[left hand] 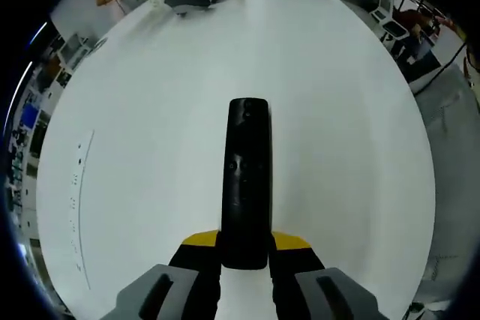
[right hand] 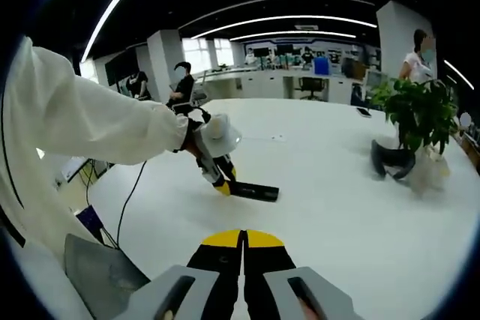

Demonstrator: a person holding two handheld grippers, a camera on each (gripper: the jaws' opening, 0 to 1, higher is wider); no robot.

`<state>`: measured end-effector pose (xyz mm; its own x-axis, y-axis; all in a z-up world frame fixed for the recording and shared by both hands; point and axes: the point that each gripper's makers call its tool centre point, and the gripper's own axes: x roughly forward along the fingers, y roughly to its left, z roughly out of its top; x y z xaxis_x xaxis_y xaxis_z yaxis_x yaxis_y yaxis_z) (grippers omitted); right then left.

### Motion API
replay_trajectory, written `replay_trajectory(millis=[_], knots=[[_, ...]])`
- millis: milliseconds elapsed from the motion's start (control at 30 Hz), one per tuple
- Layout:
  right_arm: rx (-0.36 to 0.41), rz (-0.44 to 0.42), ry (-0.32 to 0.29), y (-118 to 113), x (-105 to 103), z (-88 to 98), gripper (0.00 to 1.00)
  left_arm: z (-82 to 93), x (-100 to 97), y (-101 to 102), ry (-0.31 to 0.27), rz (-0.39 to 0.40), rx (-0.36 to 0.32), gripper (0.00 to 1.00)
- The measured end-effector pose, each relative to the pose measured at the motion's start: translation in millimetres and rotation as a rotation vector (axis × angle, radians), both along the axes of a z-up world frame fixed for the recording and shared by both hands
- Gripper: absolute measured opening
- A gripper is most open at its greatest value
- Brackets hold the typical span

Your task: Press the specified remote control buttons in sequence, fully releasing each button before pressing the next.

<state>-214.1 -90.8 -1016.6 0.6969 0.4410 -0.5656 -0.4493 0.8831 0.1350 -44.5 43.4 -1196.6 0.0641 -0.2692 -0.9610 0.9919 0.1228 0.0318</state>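
Both claws differ: my left claw (left hand: 244, 260) clamps the black remote control (left hand: 247, 182) above the white surface (left hand: 150, 110). My right claw (right hand: 243, 249) is pressed together, well apart from the remote.

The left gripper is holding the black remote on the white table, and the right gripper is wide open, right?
Not quite. The right gripper is shut, its jaws pressed together with nothing between them, as the right gripper view shows. The rest is right: the left gripper holds the black remote over the white table.

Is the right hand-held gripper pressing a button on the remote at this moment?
No. The right hand-held gripper sits shut above bare table, well apart from the remote, which the left hand-held gripper holds.
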Motion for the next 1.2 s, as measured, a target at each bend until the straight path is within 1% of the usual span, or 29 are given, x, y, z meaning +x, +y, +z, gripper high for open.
replay_trajectory(millis=[167, 333, 467, 667, 733, 933, 1200], knots=[[0.008, -0.005, -0.013, -0.4, -3.6, 5.6, 0.00, 0.5, -18.7, -0.7, -0.001, -0.005, -0.011, 0.24], [0.016, -0.011, -0.022, -2.1, -7.0, 7.8, 0.00, 0.7, -39.9, -2.2, -0.003, -0.008, 0.001, 0.24], [0.043, -0.012, -0.010, -1.8, -11.4, 5.7, 0.00, 0.8, -55.1, -1.8, -0.002, -0.009, -0.001, 0.24], [0.031, -0.006, -0.014, -1.4, -16.5, 6.2, 0.00, 0.7, -71.7, -2.1, -0.004, -0.006, 0.002, 0.24], [0.030, 0.002, -0.006, 0.3, -18.0, 5.0, 0.00, 0.8, -75.5, -2.0, -0.004, 0.002, -0.001, 0.24], [0.003, 0.049, 0.001, 8.0, -20.2, 3.5, 0.00, 1.7, -95.7, -2.1, -0.004, 0.018, -0.039, 0.24], [0.001, 0.095, 0.026, 17.4, -22.6, 0.6, 0.00, 1.4, -120.7, -4.0, -0.007, 0.037, -0.085, 0.24]])
